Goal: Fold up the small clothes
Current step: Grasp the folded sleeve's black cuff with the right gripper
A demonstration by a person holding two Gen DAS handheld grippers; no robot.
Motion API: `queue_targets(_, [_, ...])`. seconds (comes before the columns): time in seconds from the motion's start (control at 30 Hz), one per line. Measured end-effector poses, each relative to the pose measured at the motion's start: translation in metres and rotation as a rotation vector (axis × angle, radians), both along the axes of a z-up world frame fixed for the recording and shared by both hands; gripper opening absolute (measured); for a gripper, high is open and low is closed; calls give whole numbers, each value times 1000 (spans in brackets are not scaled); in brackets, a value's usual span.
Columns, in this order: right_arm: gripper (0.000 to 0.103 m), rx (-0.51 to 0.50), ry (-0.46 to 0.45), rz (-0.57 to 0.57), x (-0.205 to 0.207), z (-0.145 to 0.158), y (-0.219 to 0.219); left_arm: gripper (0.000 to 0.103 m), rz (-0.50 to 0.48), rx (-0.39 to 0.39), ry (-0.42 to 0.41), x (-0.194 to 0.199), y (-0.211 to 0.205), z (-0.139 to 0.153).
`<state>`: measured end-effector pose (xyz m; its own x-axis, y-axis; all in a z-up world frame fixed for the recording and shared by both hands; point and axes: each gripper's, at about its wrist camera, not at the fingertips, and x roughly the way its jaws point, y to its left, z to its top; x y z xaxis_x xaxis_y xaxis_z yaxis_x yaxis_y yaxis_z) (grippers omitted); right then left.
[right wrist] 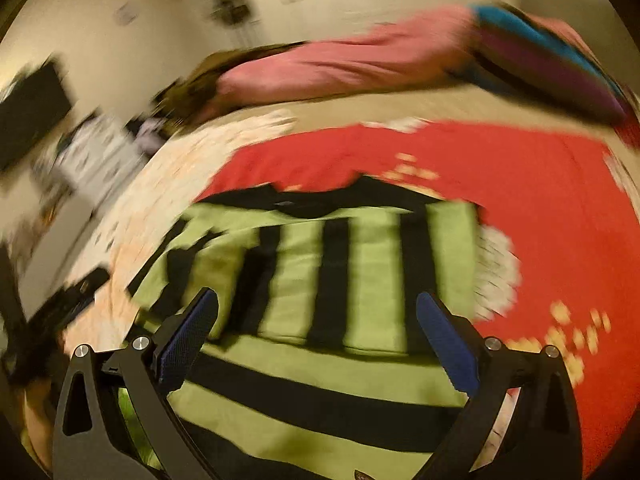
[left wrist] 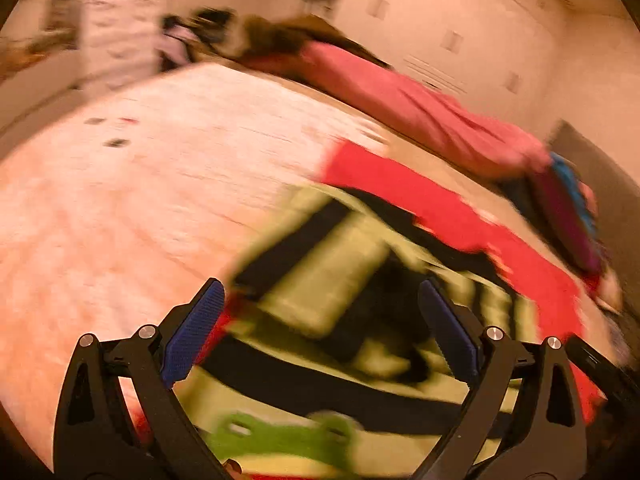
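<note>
Jaws of left gripper (left wrist: 320, 316) and right gripper (right wrist: 318, 320) gape empty above the striped shirt (right wrist: 320, 280); a careless grab could undo its fold.

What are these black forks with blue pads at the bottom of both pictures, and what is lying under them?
They are two hand-held grippers; a person holds one in each hand. Each picture comes from a camera on one gripper, looking along its fingers. The left gripper and the right gripper both stand open and hold nothing. Below them lies a green and black striped shirt, partly folded, on a red cloth over a pale bed cover. A pink pillow lies behind. Both pictures are blurred.
</note>
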<state>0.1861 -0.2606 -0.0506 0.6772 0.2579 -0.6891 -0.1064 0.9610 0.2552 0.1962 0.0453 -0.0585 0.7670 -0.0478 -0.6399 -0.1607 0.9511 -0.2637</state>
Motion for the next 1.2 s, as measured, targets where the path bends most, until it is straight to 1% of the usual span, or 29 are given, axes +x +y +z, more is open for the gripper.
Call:
queue_targets(0.03, [99, -28, -11, 33, 1, 1, 12, 91, 46, 22, 1, 1, 10, -6])
queue_targets(0.07, [99, -88, -40, 95, 2, 3, 36, 91, 85, 49, 18, 3, 18, -12])
queue_targets(0.1, [98, -131, -55, 128, 2, 4, 51, 91, 124, 75, 38, 4, 25, -17])
queue_targets(0.13, [98, -177, -71, 166, 3, 3, 69, 91, 148, 79, 51, 4, 32, -20])
queue_targets(0.23, [98, -252, -91, 240, 8, -2, 108, 91, 192, 39, 52, 2, 46, -27])
queue_targets(0.27, [98, -290, -97, 272, 13, -7, 127, 91, 204, 45, 49, 1, 48, -27])
queue_targets(0.37, [98, -390, -102, 323, 25, -20, 160, 91, 233, 85, 51, 4, 52, -29])
queue_targets(0.43, [97, -455, -104, 346, 33, -30, 180, 91, 246, 65, 59, 4, 57, -33])
queue_targets(0.5, [97, -510, -96, 345, 41, -42, 188, 91, 256, 50, 60, 3, 62, -35])
queue_targets(0.57, [92, -545, -71, 335, 51, -55, 190, 91, 261, 42, 60, 3, 65, -35])
queue_targets(0.6, [79, -553, -52, 326, 56, -62, 190, 91, 258, 38, 61, 2, 65, -35])
queue_targets(0.63, [74, -542, -14, 305, 65, -69, 185, 91, 255, 38, 62, 3, 65, -35])
queue_targets(0.7, [64, -459, 39, 252, 75, -77, 168, 91, 244, 42, 62, 5, 62, -36])
queue_targets(0.73, [52, -423, 54, 233, 78, -79, 162, 91, 237, 43, 62, 6, 61, -36])
queue_targets(0.77, [46, -360, 80, 209, 82, -81, 151, 91, 229, 42, 63, 7, 60, -36])
queue_targets(0.8, [35, -288, 100, 190, 85, -81, 139, 91, 225, 43, 65, 8, 59, -37])
queue_targets(0.83, [32, -196, 117, 175, 87, -81, 127, 91, 223, 44, 66, 8, 58, -37])
queue_targets(0.87, [26, -129, 126, 154, 88, -79, 116, 91, 221, 44, 66, 9, 58, -37])
queue_targets(0.9, [26, -63, 133, 134, 89, -77, 104, 91, 221, 43, 66, 9, 58, -37])
queue_targets(0.93, [25, 37, 135, 117, 89, -74, 89, 91, 222, 41, 66, 9, 58, -37])
queue_targets(0.97, [25, 110, 129, 111, 88, -70, 77, 91, 222, 37, 65, 9, 58, -37])
queue_targets(1.13, [25, 422, 56, 99, 80, -38, 32, 91, 217, 44, 57, 8, 55, -36])
queue_targets(1.2, [25, 527, 17, 92, 76, -26, 15, 91, 213, 49, 56, 8, 53, -36])
